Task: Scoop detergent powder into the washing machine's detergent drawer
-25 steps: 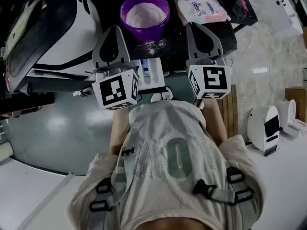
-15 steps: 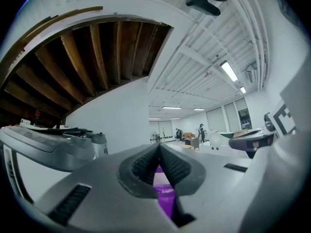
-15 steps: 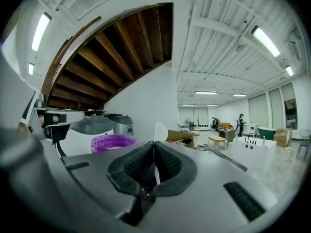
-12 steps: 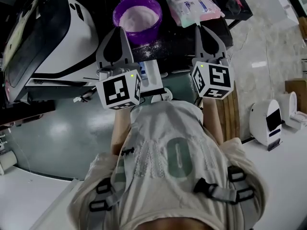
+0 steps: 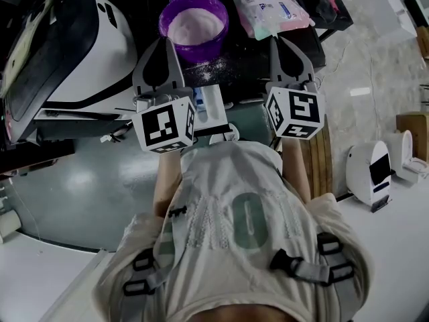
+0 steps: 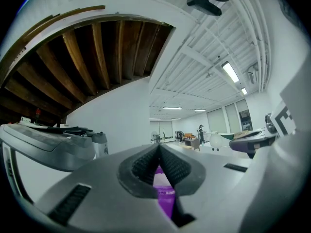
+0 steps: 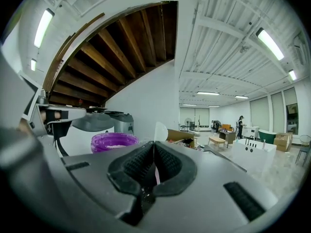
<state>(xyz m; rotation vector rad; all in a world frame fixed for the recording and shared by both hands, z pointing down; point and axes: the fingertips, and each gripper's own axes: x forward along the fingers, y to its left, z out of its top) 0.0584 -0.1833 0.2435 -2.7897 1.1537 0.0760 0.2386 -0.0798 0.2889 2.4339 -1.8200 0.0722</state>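
A purple bowl (image 5: 194,24) of white detergent powder stands on a dark table top (image 5: 248,52), with spilled powder in front of it. Below it the white detergent drawer (image 5: 213,107) sticks out between my two grippers. My left gripper (image 5: 159,44) is shut and empty, its tips just short of the bowl's left side; purple (image 6: 163,191) shows behind its jaws. My right gripper (image 5: 287,42) is shut to the right of the bowl (image 7: 114,141). A pale rounded shape (image 7: 160,130) shows past its tips; I cannot tell what it is.
A pink-and-white detergent bag (image 5: 271,9) lies behind the right gripper. The white washing machine (image 5: 74,45) fills the left side. A small white appliance (image 5: 369,176) stands on the floor at right. The person's body hides the near ground.
The head view has shifted a little. Both grippers stay shut and hold nearly the same place in front of the bowl.
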